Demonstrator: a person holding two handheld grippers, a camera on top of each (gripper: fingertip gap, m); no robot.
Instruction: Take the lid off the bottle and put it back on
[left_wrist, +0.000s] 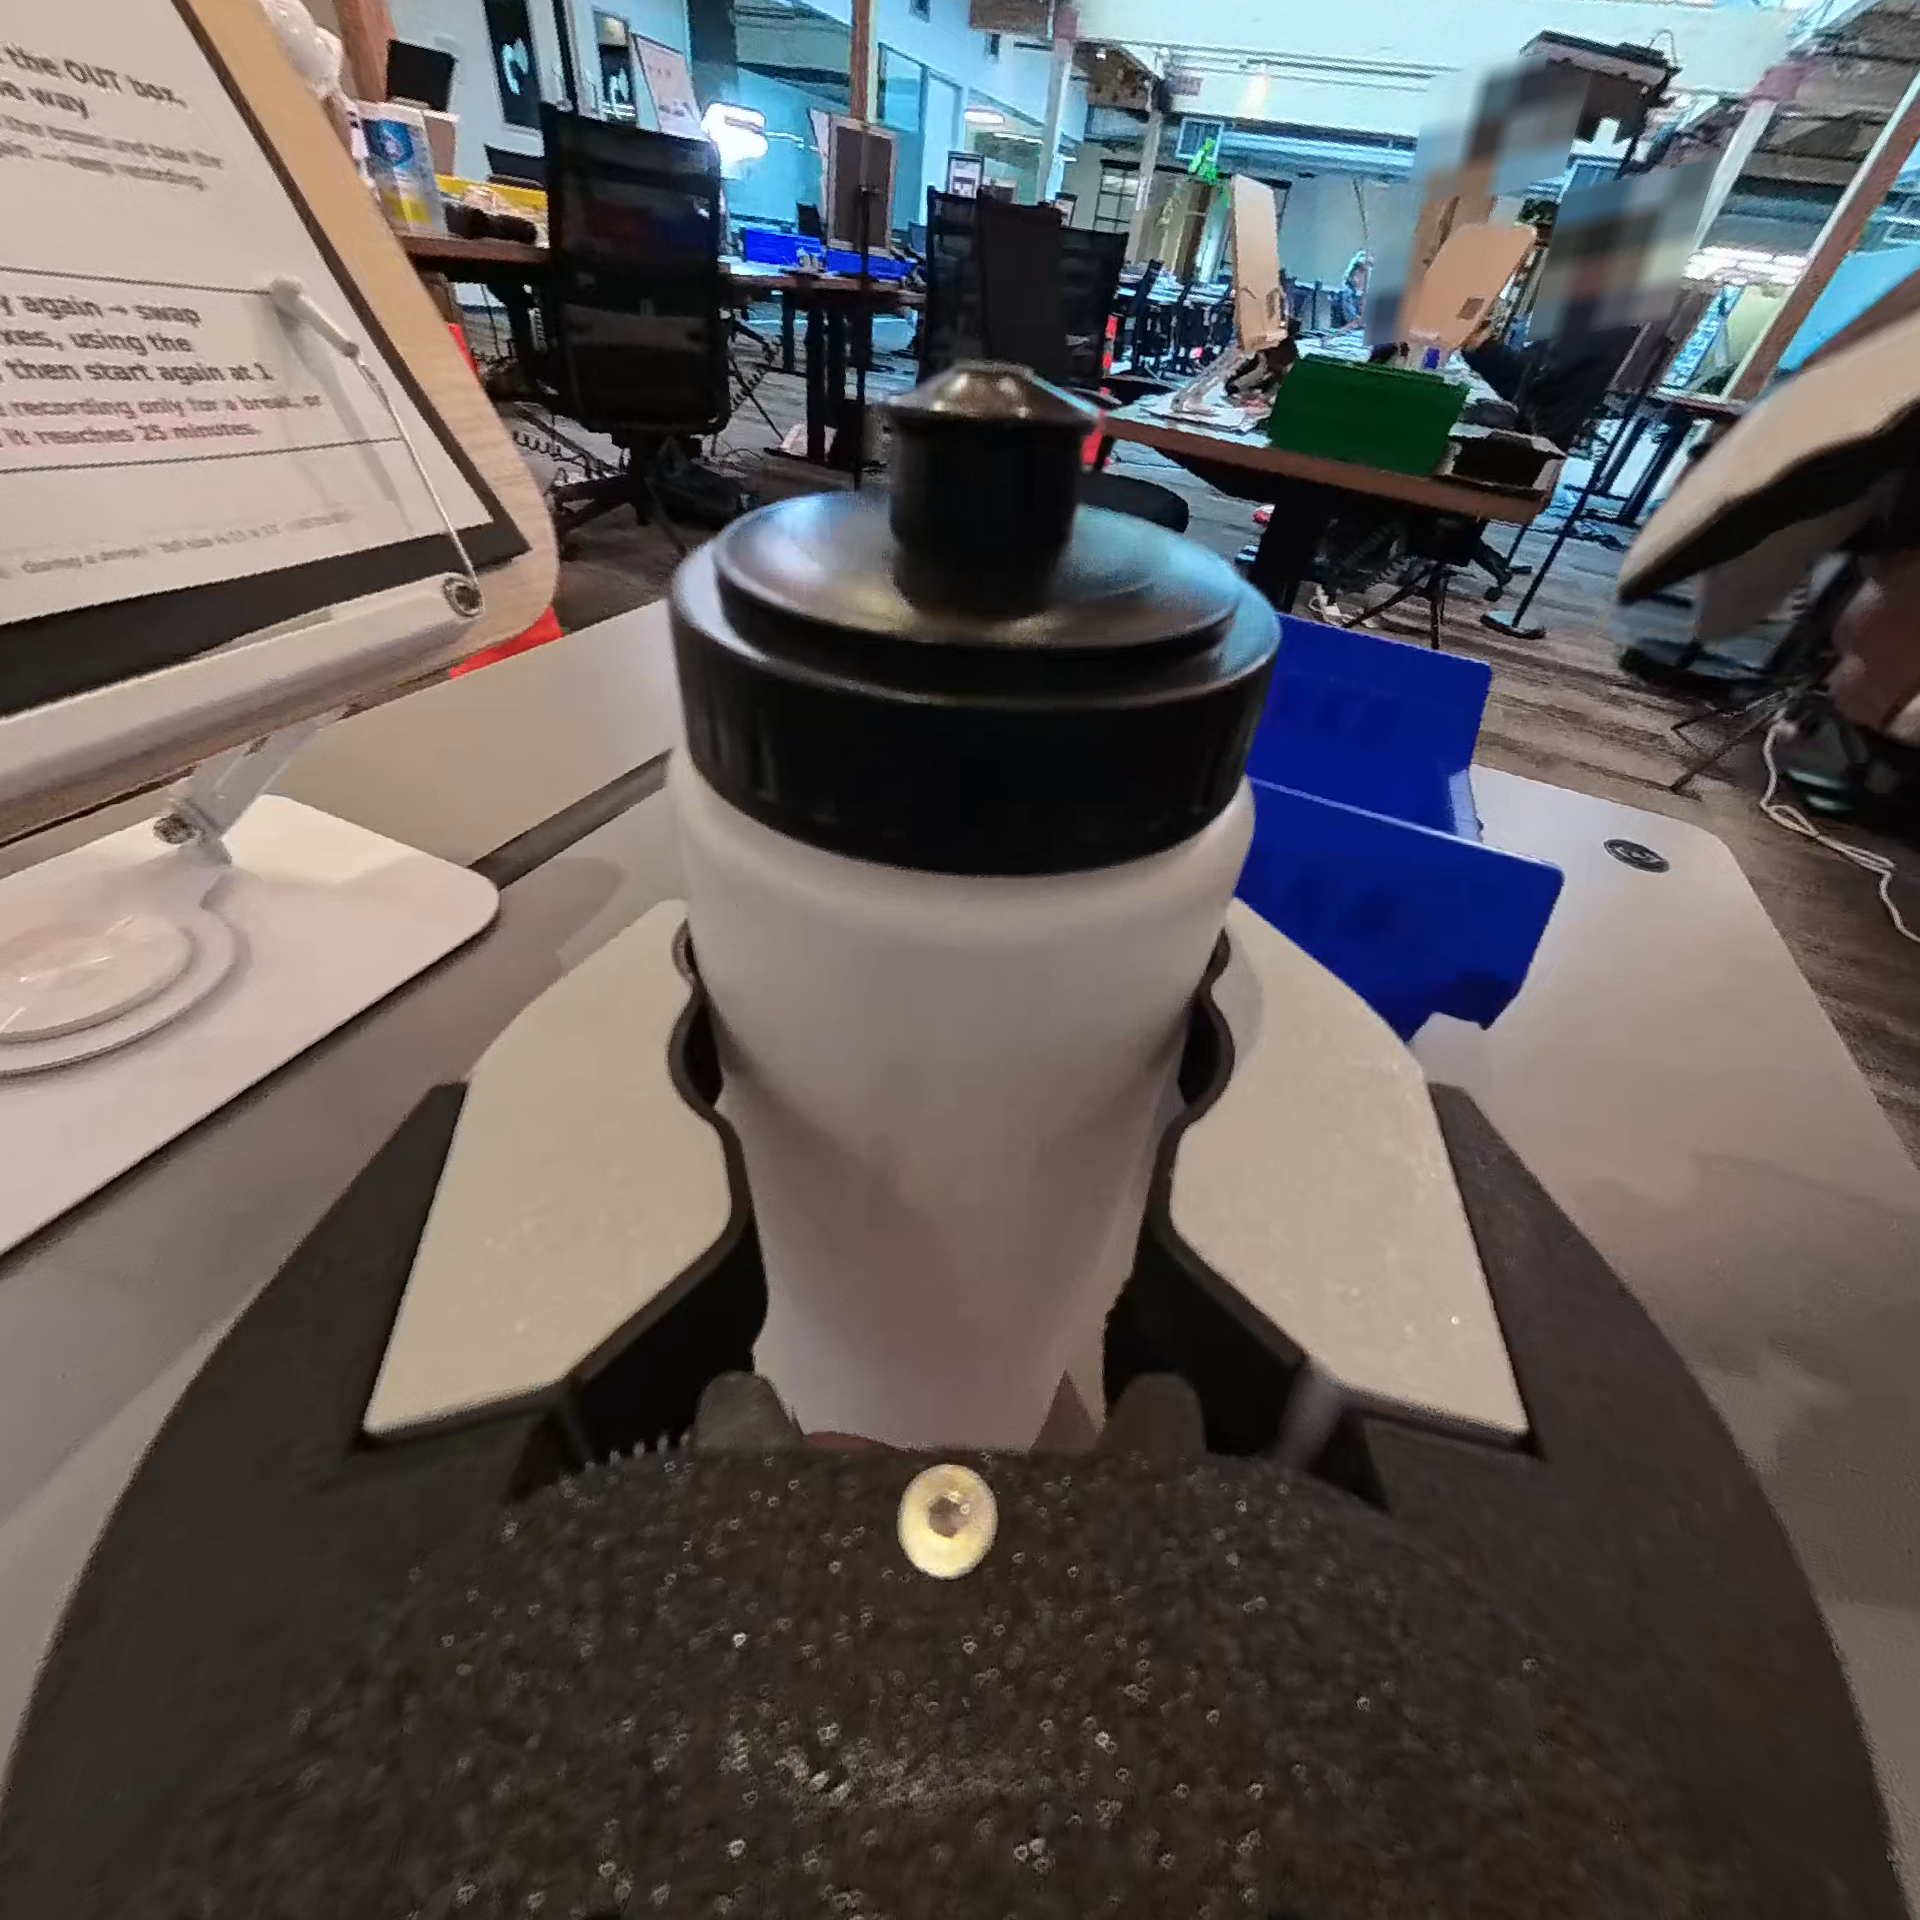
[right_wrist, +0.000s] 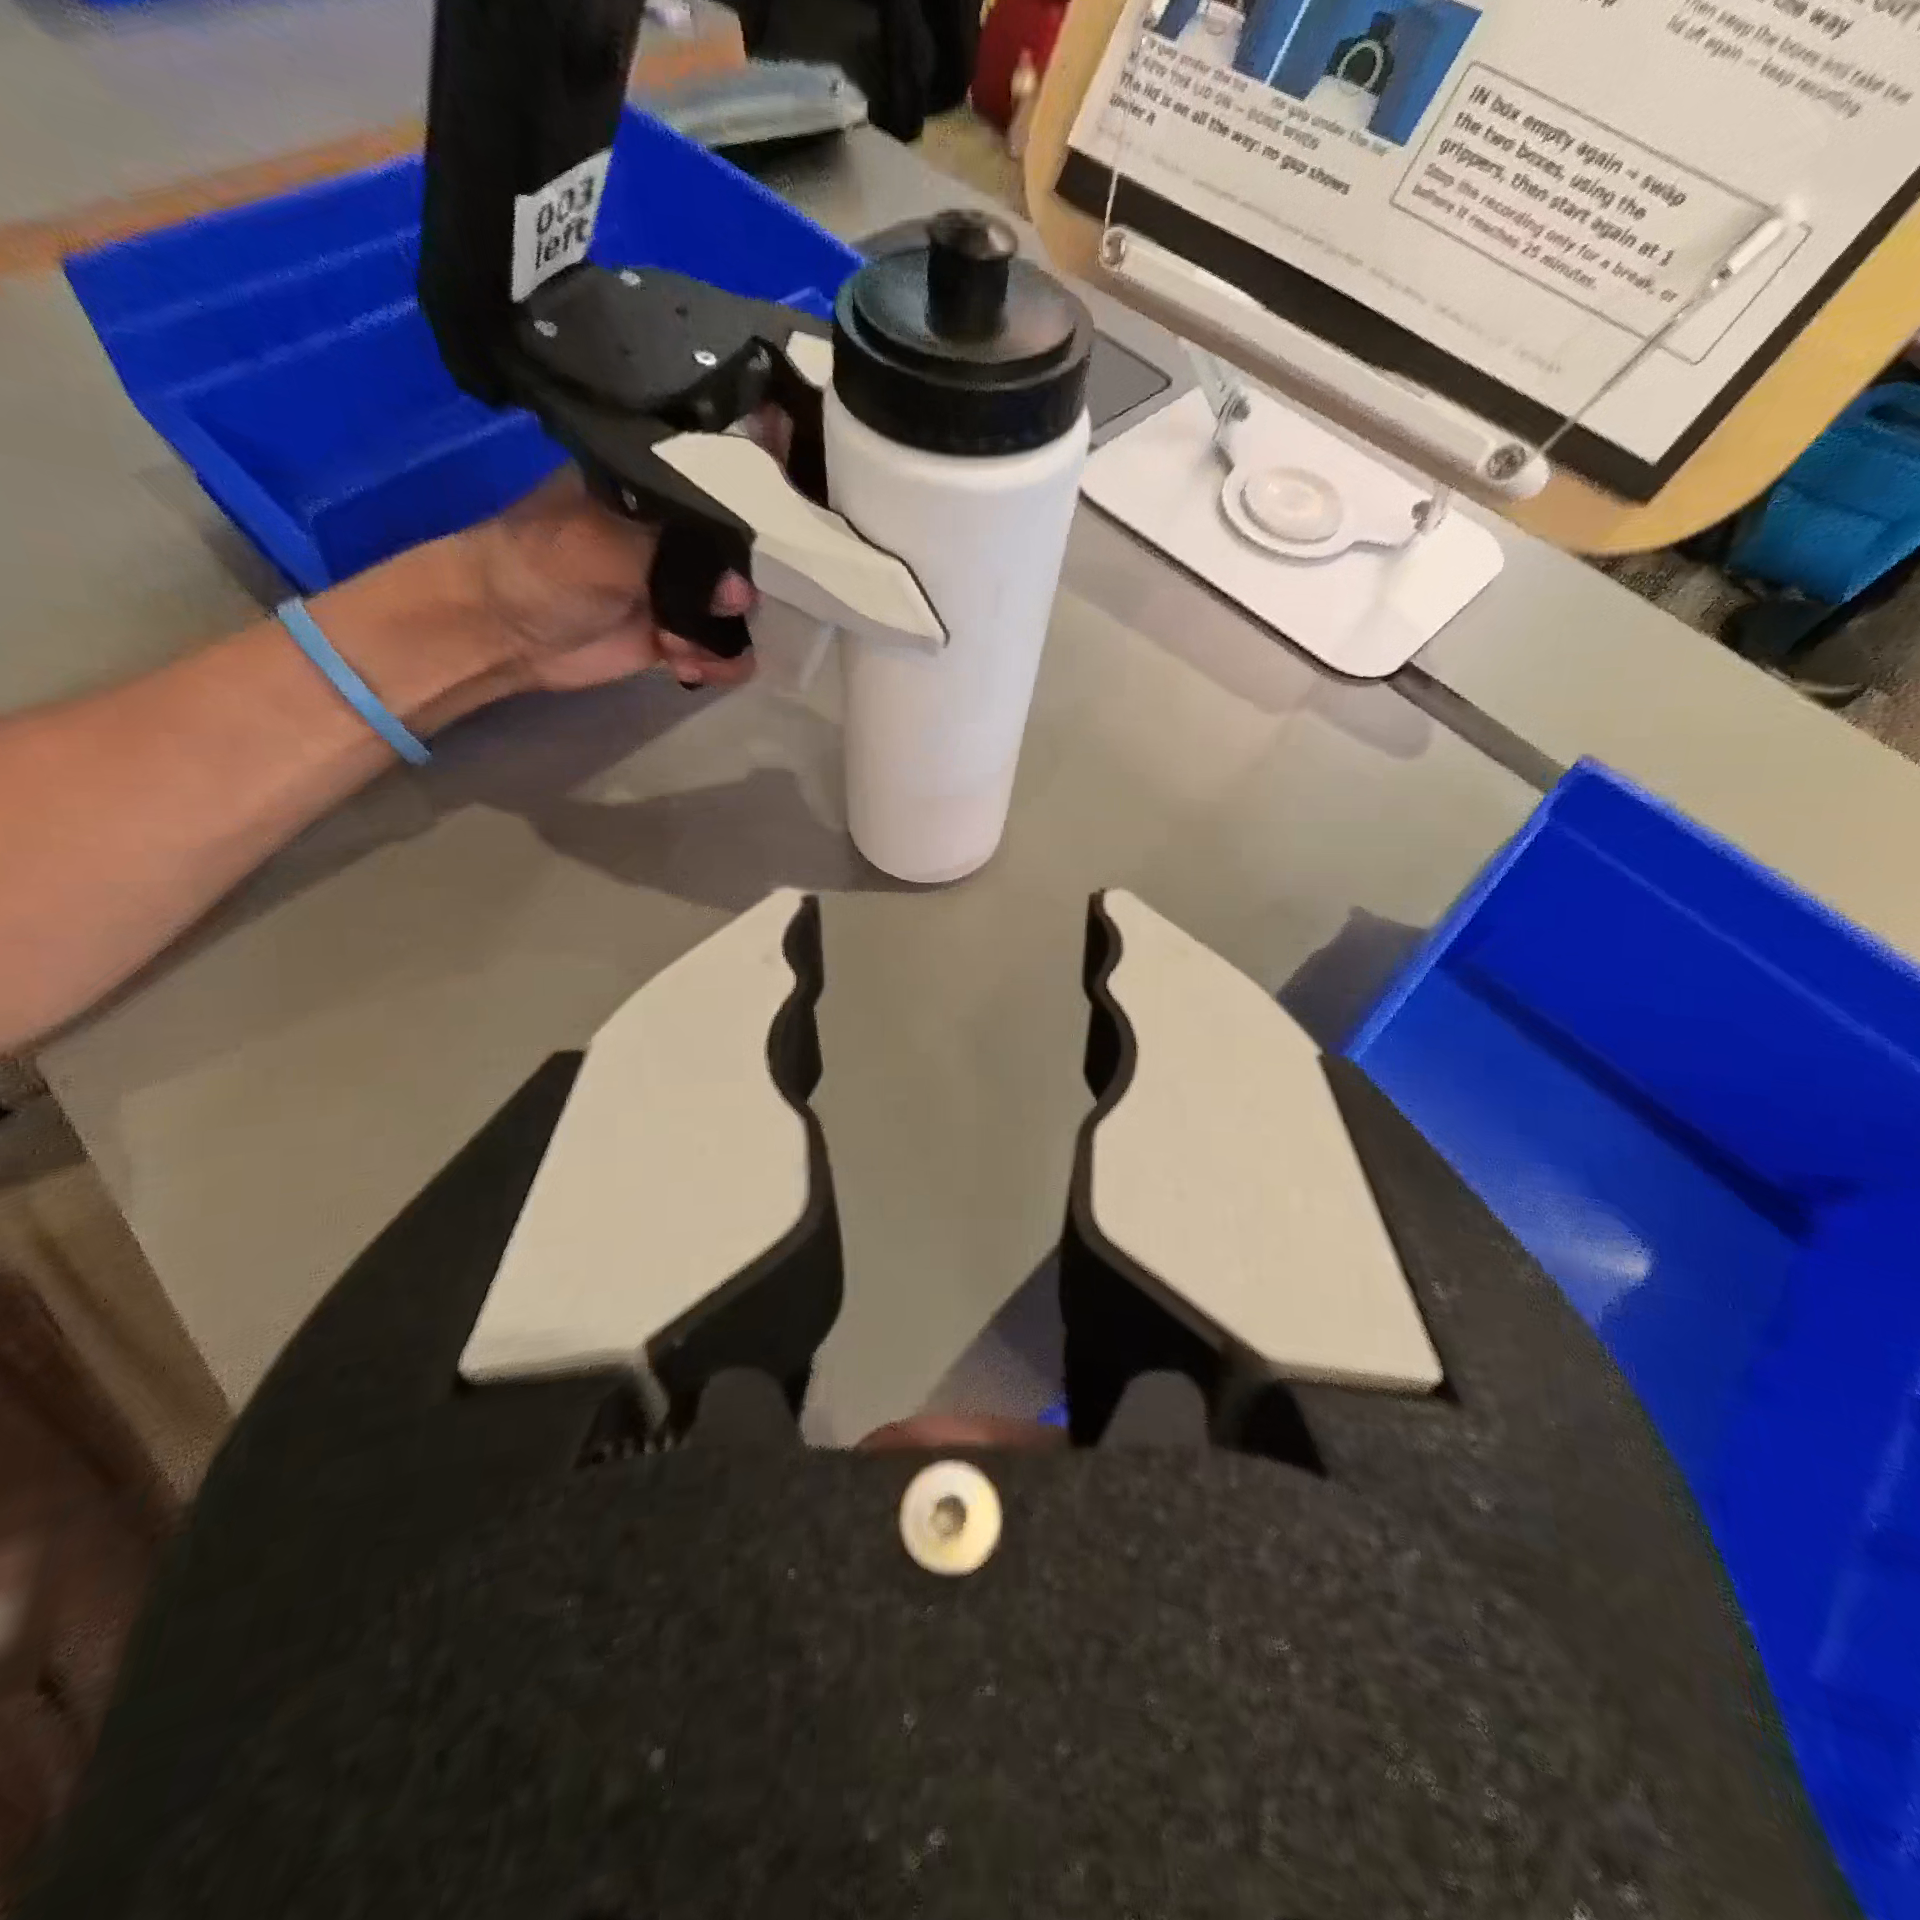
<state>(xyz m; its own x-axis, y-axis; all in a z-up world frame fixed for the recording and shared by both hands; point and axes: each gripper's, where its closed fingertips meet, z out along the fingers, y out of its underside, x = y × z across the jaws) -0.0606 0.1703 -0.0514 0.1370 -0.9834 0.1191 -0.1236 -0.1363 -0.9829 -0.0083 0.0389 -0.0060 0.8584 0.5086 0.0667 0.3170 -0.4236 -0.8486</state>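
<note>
On the grey table (right_wrist: 1195, 831), white bottle (right_wrist: 956, 623) stands upright, black lid (right_wrist: 961, 353) on. Left gripper (left_wrist: 951, 997) straddles its body; pad contact unclear. Right gripper (right_wrist: 951, 997) hangs open, empty, just short of the bottle.

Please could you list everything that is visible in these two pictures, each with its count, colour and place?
Bottle: one, white, upright on the table, between the left tongs' fingers.
Lid: one, black with a spout, on the bottle.
Bins: two, blue, one behind the left tongs, one beside the right tongs.
Instruction board: one, white page on a wooden-edged panel, on a white stand behind the bottle.
Table: one, grey.
Left tongs: one, black with grey fingers, around the bottle's body.
Right tongs: one, same colours, open, nothing between the fingers, short of the bottle.
Hand: one, blue wristband, holding the left tongs.
</note>
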